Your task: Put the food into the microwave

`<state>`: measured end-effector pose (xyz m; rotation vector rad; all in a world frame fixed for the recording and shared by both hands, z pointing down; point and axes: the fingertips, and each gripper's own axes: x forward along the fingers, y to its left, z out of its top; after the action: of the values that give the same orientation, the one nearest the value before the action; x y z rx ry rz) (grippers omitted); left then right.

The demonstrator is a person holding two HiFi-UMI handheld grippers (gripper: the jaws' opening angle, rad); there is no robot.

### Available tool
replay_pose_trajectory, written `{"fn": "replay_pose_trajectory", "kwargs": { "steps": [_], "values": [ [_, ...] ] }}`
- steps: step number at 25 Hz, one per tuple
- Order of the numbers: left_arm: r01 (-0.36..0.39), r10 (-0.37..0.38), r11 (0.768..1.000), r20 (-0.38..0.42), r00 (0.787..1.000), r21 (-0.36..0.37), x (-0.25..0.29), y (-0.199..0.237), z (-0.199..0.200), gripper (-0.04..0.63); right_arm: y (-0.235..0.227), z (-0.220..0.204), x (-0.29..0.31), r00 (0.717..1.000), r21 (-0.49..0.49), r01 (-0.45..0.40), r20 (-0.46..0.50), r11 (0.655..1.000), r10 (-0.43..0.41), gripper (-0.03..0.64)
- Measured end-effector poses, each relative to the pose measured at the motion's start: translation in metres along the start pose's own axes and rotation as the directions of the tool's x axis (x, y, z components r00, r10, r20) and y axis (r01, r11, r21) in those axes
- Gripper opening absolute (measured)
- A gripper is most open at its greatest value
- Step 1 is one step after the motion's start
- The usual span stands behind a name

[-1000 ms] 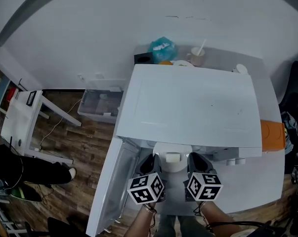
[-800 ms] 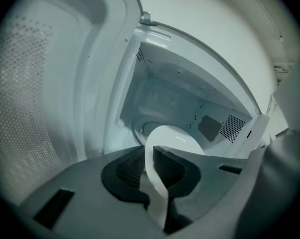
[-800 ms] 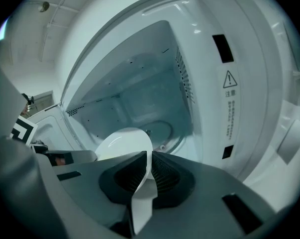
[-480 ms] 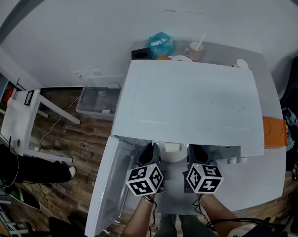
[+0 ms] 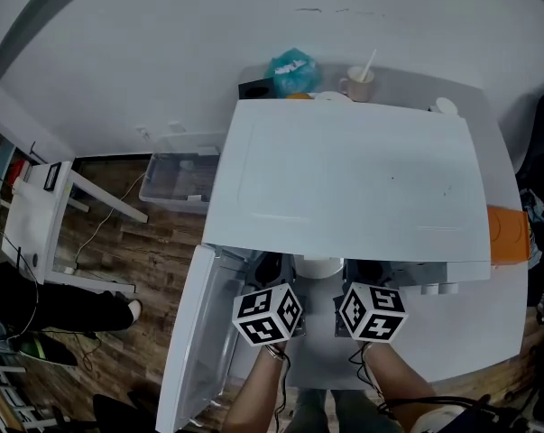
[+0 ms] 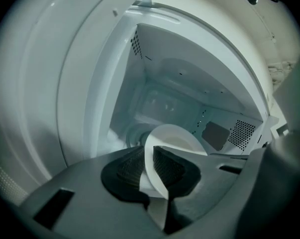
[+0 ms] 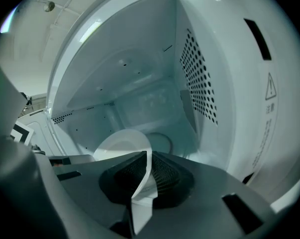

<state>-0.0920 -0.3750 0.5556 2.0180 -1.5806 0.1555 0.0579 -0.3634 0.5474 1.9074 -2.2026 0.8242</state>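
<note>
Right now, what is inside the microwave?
A bare cavity with perforated side walls and a round floor hub. The plate, held by the left tool and right tool, is at its mouth. Plate and tools cover the front floor; anything on the plate is hidden.

The microwave [image 5: 344, 188] stands on the tabletop [image 5: 470, 332], with its door [image 5: 195, 332] swung open over the left edge. The plate [image 5: 318, 266] sits in the cavity mouth, left tongs [image 6: 147, 168] on its left rim, right tongs [image 7: 147, 176] on its right rim. A cup [image 5: 357, 84] and a bag [image 5: 294, 69] lie behind the microwave, along the far edge.
</note>
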Motion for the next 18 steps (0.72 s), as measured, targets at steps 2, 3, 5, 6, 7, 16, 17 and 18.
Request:
{"fn": "replay_pose_trajectory", "kwargs": {
  "steps": [2, 3, 5, 6, 7, 16, 17, 18],
  "values": [
    [-0.013, 0.013, 1.000, 0.003, 1.000, 0.017, 0.004, 0.000, 0.001, 0.055, -0.001, 0.001, 0.004, 1.000, -0.003, 0.009, 0.006, 1.000, -0.009, 0.040],
    [-0.020, 0.019, 1.000, 0.003, 1.000, 0.024, 0.006, 0.000, 0.001, 0.055, -0.001, 0.001, 0.005, 1.000, -0.004, 0.015, 0.008, 1.000, -0.015, 0.041],
    [-0.026, 0.026, 0.999, 0.006, 1.000, 0.039, 0.010, 0.000, 0.001, 0.055, -0.003, 0.001, 0.008, 1.000, -0.006, 0.028, 0.013, 1.000, -0.028, 0.041],
    [-0.026, 0.025, 0.999, 0.009, 1.000, 0.047, 0.012, -0.001, 0.001, 0.055, -0.004, 0.001, 0.009, 0.999, -0.008, 0.034, 0.016, 0.999, -0.034, 0.041],
    [-0.022, 0.021, 0.998, 0.014, 1.000, 0.055, 0.014, -0.001, 0.002, 0.055, -0.005, 0.001, 0.011, 0.999, -0.007, 0.040, 0.019, 0.999, -0.039, 0.041],
    [-0.047, 0.044, 0.995, 0.040, 0.998, 0.089, 0.023, 0.002, 0.001, 0.055, -0.005, 0.005, 0.018, 0.996, -0.023, 0.072, 0.060, 0.997, -0.071, 0.041],
    [-0.056, 0.052, 0.993, 0.044, 0.998, 0.100, 0.023, 0.002, 0.001, 0.055, -0.005, 0.005, 0.018, 0.995, -0.033, 0.079, 0.061, 0.996, -0.077, 0.041],
    [-0.060, 0.056, 0.993, 0.047, 0.997, 0.105, 0.024, 0.001, 0.001, 0.055, -0.005, 0.005, 0.018, 0.994, -0.043, 0.088, 0.064, 0.995, -0.085, 0.041]
  ]
}}
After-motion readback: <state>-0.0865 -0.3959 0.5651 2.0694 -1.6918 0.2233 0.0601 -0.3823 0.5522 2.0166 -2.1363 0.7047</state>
